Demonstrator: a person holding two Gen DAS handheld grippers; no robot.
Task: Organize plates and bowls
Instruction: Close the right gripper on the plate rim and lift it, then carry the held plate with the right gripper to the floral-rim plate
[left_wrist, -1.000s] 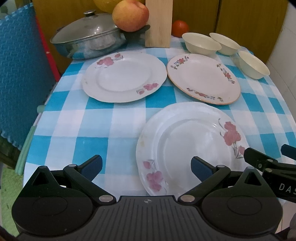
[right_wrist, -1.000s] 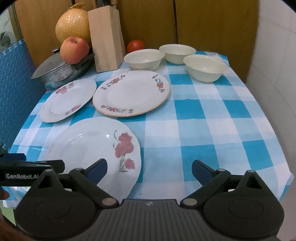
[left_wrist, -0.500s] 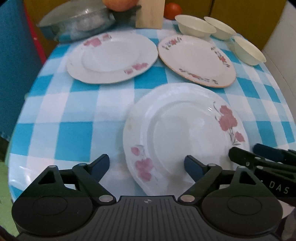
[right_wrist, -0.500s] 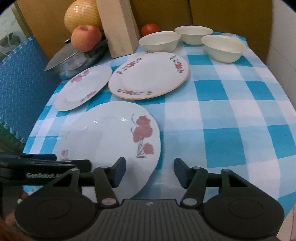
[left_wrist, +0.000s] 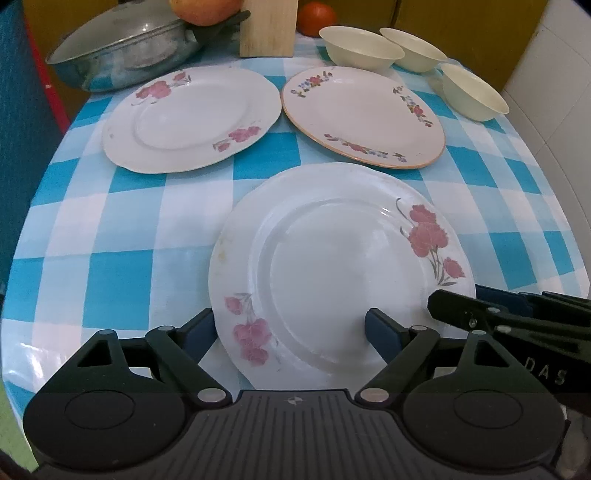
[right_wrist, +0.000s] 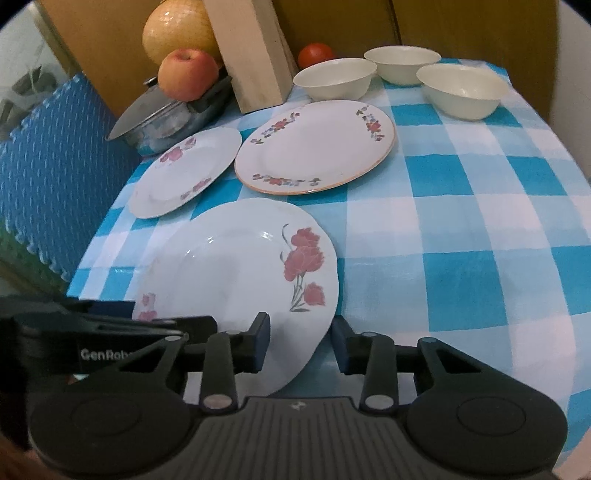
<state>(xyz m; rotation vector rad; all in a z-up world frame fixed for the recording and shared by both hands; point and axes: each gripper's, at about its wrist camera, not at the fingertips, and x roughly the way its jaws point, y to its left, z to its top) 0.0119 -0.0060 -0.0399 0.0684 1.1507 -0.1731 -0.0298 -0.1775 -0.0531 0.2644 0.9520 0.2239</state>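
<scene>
The near plate (right_wrist: 236, 280) lies flat on the counter (right_wrist: 461, 221), its right rim between the right gripper (right_wrist: 301, 345) fingers, which have just been closing, pads not yet touching; the left gripper (left_wrist: 291, 332), wide open and empty, straddles its near rim; right is nearer a grasp.

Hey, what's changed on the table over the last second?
Both grippers dropped closer to the near plate. The right gripper has been closing, its jaws now straddling that plate's near rim, not yet pinching it. The left gripper narrowed slightly, astride the rim but open. The two far plates and three bowls stayed put.
</scene>
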